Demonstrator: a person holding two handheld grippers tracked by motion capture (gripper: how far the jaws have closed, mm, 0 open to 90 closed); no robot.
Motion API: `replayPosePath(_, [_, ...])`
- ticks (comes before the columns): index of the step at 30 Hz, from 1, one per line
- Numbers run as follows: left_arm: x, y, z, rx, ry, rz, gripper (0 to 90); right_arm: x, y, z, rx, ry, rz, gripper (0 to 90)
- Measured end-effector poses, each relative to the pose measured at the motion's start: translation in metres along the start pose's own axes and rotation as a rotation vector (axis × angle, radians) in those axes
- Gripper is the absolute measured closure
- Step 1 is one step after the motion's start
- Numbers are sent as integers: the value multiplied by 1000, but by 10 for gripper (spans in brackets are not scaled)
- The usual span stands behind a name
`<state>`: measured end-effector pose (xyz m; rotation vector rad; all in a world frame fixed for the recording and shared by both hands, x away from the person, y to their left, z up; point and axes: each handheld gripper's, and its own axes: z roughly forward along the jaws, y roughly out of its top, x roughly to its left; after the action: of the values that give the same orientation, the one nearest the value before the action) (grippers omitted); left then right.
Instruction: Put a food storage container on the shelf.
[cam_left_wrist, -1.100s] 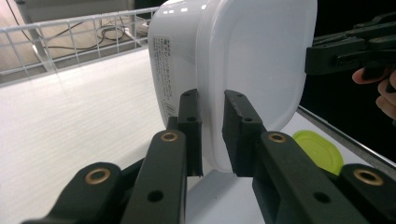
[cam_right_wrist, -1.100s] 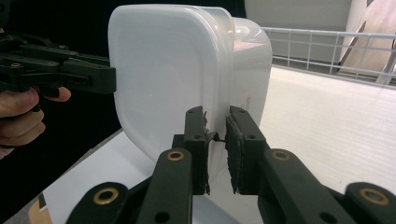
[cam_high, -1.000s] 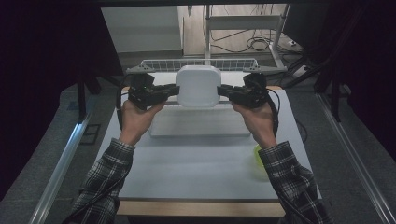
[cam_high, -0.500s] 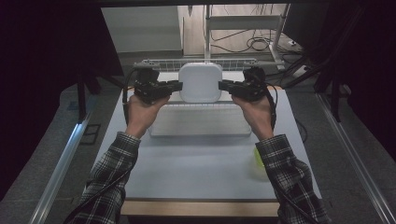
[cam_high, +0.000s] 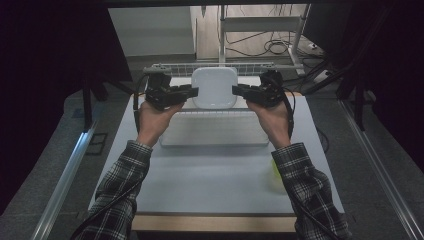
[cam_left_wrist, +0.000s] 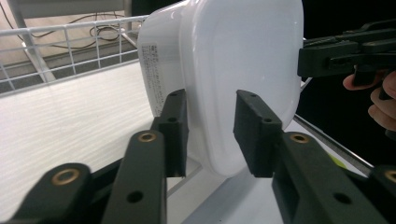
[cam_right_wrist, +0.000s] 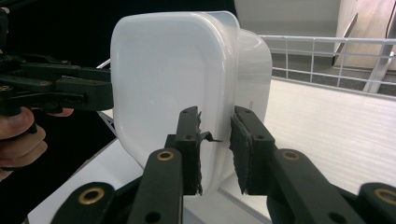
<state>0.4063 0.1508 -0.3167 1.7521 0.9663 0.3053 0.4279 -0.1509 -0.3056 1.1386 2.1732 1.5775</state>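
Observation:
A white lidded plastic container (cam_high: 215, 87) stands on its edge at the far side of the table, lid toward the person, just in front of a wire rail (cam_high: 210, 67). My left gripper (cam_high: 192, 92) is at its left edge and my right gripper (cam_high: 236, 91) at its right edge. In the left gripper view the container's rim (cam_left_wrist: 243, 56) lies between the pads of the left gripper (cam_left_wrist: 215, 130). In the right gripper view the rim (cam_right_wrist: 163, 70) lies between the pads of the right gripper (cam_right_wrist: 215, 144). Both pairs of jaws have just been opening and stand loose around the rim.
A long white tray (cam_high: 215, 132) lies on the pale table (cam_high: 210, 185) just in front of the container. A yellow-green object (cam_high: 276, 170) sits near the right forearm. Cables and shelf legs are beyond the wire rail; dark curtains flank the table.
The container and both grippers have shifted a little farther away, toward the wire rail. Both sets of jaws have widened around the container's rim.

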Motion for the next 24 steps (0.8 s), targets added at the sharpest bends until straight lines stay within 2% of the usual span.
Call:
replayPosePath(11, [-1, 1, 8, 4, 51, 55, 594, -1, 3, 6, 5, -28, -30, 678])
replayPosePath(24, [4, 5, 16, 23, 53, 45, 571, -4, 5, 15, 21, -51, -41, 612])
